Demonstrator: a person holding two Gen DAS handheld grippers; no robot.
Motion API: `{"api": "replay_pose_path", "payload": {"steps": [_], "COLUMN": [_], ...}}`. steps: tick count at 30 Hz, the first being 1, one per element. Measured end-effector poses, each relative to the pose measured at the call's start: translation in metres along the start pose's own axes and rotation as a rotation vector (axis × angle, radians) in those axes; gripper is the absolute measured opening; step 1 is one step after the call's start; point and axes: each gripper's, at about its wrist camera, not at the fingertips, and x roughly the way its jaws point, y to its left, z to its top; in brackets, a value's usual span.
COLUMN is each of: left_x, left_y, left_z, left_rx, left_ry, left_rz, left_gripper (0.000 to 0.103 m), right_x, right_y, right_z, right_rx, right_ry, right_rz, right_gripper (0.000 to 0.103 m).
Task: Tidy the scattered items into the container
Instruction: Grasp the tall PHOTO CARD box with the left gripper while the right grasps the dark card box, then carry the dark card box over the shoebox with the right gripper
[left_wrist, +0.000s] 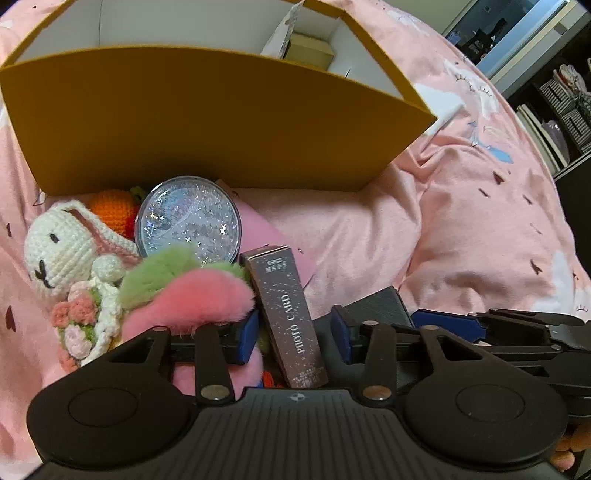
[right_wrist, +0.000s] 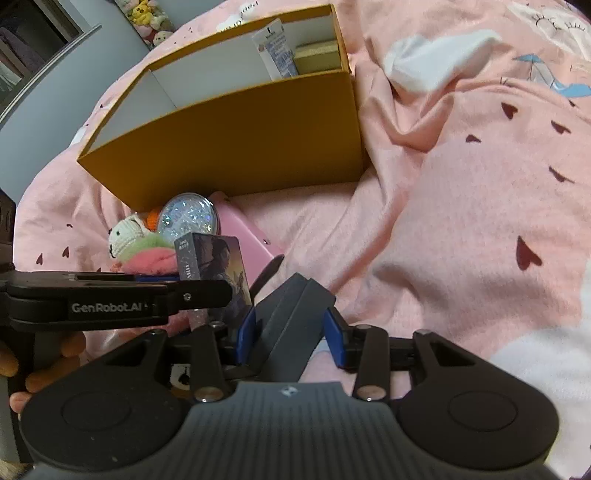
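L gripper (left_wrist: 295, 334) fingers straddle upright photo-card box (left_wrist: 286, 317); pads look apart from it, contact unclear; R gripper (right_wrist: 290, 330) fingers clamped on dark grey box (right_wrist: 291, 325); yellow container (left_wrist: 207, 122) at 12 o'clock on pink bed cover (left_wrist: 461, 229); crochet rabbit (left_wrist: 62, 251), glitter disc (left_wrist: 188, 218), pink-green pompom (left_wrist: 192, 291) heaped at 10 o'clock, just below container wall.
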Motion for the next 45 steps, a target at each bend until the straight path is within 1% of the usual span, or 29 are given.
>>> {"api": "replay_pose_path", "payload": {"steps": [2,7,10,11,13,16,18,20,24,26,31,35,37,39,45], "left_x": [0.005,0.005,-0.001,-0.003,-0.008,-0.014,-0.018,-0.023,-0.037,-0.044,-0.067,-0.087,-0.098,-0.111,-0.144], "left_y": [-0.001,0.000,-0.002,-0.003,-0.004,-0.001,-0.001,-0.001,0.000,0.001,0.005,0.009,0.012,0.014,0.020], "left_z": [0.000,-0.002,-0.005,-0.006,-0.008,-0.009,-0.010,-0.010,-0.009,-0.008,-0.001,0.011,0.021,0.032,0.071], "left_rx": [0.007,0.021,0.057,0.069,0.083,0.085,0.093,0.102,0.111,0.108,0.112,0.120,0.123,0.130,0.165], "left_ry": [0.009,0.002,-0.015,-0.021,-0.030,-0.037,-0.046,-0.055,-0.085,-0.101,-0.141,-0.156,-0.165,-0.180,-0.229], "left_rz": [0.009,0.003,0.000,0.004,0.007,-0.007,-0.013,-0.017,-0.027,-0.028,-0.035,-0.056,-0.074,-0.077,-0.041], "left_gripper": [0.037,0.036,0.030,0.027,0.027,0.027,0.027,0.026,0.026,0.026,0.026,0.026,0.026,0.026,0.026], "right_x": [0.005,0.017,0.026,0.028,0.032,0.030,0.025,0.018,0.002,-0.008,-0.033,-0.055,-0.065,-0.073,-0.085], "right_y": [-0.002,-0.003,-0.004,-0.005,-0.006,-0.006,-0.005,-0.004,-0.001,0.006,0.032,0.056,0.068,0.076,0.104], "right_z": [0.001,0.003,0.004,0.004,0.005,0.005,0.005,0.006,0.012,0.015,0.026,0.040,0.049,0.057,0.090], "right_rx": [0.005,0.012,0.010,0.010,0.019,0.029,0.026,0.026,0.020,-0.020,-0.180,-0.352,-0.444,-0.527,-0.747], "right_ry": [0.018,0.054,0.088,0.097,0.109,0.107,0.097,0.087,0.056,0.031,-0.053,-0.123,-0.155,-0.183,-0.277], "right_rz": [-0.001,-0.005,0.014,0.017,0.020,0.030,0.041,0.059,0.094,0.097,0.076,0.057,0.037,0.021,-0.026], "right_gripper": [0.046,0.052,0.059,0.060,0.060,0.056,0.052,0.046,0.039,0.038,0.038,0.037,0.037,0.037,0.037]}}
